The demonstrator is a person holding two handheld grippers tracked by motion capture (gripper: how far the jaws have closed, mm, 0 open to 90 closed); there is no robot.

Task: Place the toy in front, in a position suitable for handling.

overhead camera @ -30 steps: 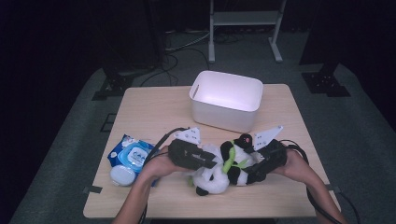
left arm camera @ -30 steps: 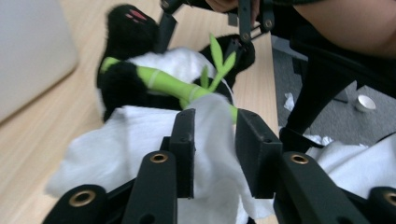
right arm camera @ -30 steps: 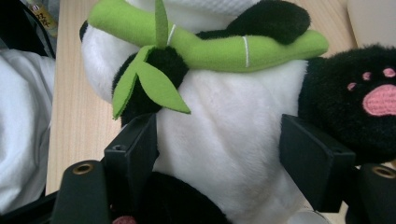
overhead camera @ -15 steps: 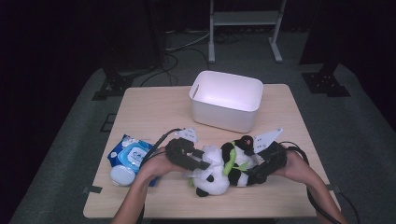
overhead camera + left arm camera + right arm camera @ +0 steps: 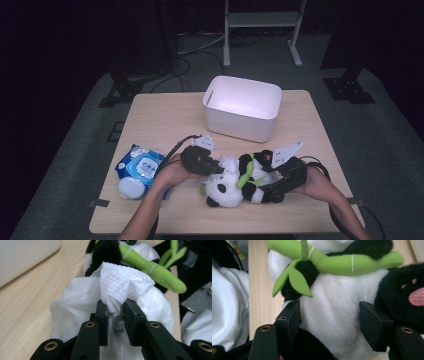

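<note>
A black and white plush panda (image 5: 227, 189) with a green bamboo stalk (image 5: 245, 176) lies near the table's front edge. My left gripper (image 5: 216, 169) reaches it from the left, against its white head. In the left gripper view its jaws (image 5: 115, 307) pinch a crumpled white wipe (image 5: 120, 285) that is spread over the plush. They have just been closing on it. My right gripper (image 5: 272, 187) comes in from the right. Its jaws (image 5: 330, 315) have been closing and now press both sides of the panda's white body (image 5: 332, 297), below the bamboo (image 5: 337, 261).
A white plastic bin (image 5: 242, 107) stands open behind the panda at the table's middle back. A blue pack of wipes (image 5: 140, 167) with a white lid (image 5: 131, 187) lies at the front left. A person's forearms come in from the bottom edge.
The left gripper has dipped a little onto the panda's head with the wipe. The panda and the right gripper have hardly shifted.
</note>
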